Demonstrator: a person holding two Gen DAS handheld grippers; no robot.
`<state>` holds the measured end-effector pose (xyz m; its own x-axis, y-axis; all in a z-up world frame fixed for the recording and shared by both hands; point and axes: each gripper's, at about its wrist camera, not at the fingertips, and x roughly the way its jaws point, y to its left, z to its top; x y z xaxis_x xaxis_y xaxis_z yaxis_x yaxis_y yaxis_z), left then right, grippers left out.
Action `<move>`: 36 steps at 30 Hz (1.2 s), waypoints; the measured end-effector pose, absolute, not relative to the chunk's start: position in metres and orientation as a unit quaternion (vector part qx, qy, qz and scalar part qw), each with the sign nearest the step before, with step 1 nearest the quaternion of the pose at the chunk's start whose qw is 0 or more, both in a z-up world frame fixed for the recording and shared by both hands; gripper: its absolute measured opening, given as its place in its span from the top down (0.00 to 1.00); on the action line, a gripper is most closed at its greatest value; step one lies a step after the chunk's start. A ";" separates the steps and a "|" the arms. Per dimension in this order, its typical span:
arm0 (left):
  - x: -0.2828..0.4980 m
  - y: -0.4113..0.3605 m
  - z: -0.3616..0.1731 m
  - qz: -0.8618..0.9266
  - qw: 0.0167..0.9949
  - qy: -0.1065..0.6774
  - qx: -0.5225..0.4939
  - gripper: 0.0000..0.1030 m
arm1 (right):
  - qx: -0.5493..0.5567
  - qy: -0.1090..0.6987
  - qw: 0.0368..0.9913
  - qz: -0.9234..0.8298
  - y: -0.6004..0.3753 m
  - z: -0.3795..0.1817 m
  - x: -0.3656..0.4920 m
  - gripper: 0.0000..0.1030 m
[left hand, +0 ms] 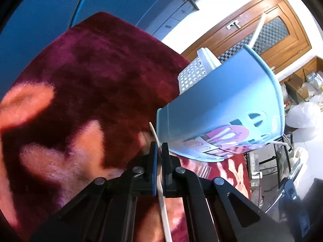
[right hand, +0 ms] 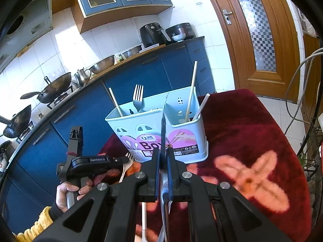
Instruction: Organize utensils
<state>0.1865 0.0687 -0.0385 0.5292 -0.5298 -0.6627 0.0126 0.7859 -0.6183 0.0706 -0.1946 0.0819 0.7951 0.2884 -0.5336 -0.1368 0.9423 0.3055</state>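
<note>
Ahead of my right fingers, the holder label reads "Box" under a "Q" logo. To their left, my left gripper body says "GenRobot.AI".

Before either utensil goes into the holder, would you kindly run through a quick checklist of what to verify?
1. Left gripper shut on the chopstick: ok.
2. Right gripper shut on a metal utensil: ok; which kind, cannot tell.
3. Holder upright on the red cloth: ok.
4. Room in the right compartment, holding two sticks: ok.
5. Room in the left compartment, holding a fork and a stick: ok.
6. Loose fork on the cloth put away: not ok.
</note>
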 end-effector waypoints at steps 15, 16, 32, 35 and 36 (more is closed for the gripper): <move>0.129 0.060 0.059 -0.164 0.905 0.326 -0.220 1.00 | 0.119 0.264 0.950 0.119 -0.196 0.103 0.057 0.92; 0.125 0.060 0.066 -0.167 0.908 0.315 -0.219 1.00 | 0.119 0.260 0.951 0.120 -0.196 0.105 0.056 0.92; 0.124 0.038 0.168 -0.136 0.963 0.188 -0.136 1.00 | 0.103 0.231 0.961 0.114 -0.195 0.132 0.062 0.92; 0.136 0.030 0.179 -0.122 0.970 0.174 -0.118 1.00 | 0.100 0.218 0.964 0.111 -0.195 0.139 0.069 0.92; 0.140 0.027 0.184 -0.117 0.973 0.166 -0.113 1.00 | 0.099 0.215 0.965 0.110 -0.194 0.142 0.073 0.92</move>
